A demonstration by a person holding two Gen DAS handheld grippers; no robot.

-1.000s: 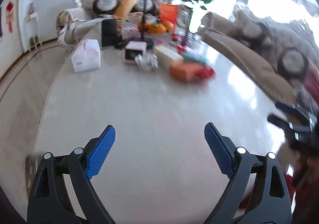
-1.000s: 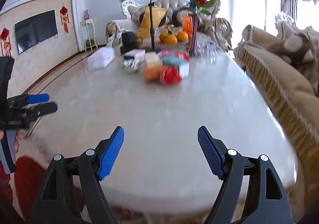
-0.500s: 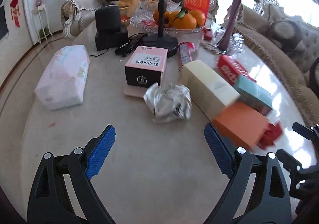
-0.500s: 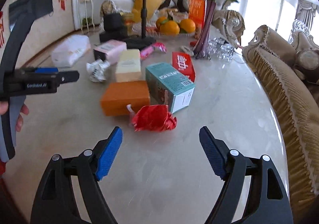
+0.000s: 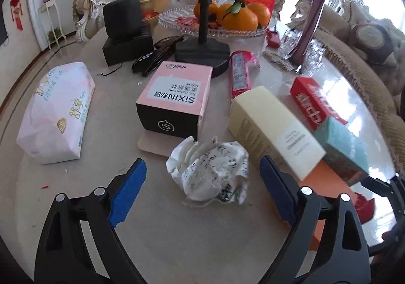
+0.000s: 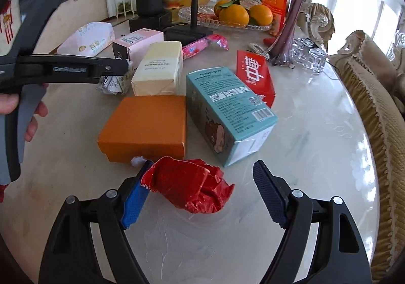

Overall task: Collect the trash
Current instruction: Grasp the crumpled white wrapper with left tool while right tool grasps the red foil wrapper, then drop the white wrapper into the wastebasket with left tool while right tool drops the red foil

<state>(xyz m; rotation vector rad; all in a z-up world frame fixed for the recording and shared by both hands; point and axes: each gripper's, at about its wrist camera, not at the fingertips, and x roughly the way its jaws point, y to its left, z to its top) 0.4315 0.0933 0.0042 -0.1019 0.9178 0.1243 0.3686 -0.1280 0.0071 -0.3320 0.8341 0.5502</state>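
Where marble gleams, crumpled white paper and seemingly foil-like red wrapper lie.

Home lounge: sofa, fruit tray (oranges).

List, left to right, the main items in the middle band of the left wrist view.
Tissue pack → pink-and-black box → cream box → teal box.
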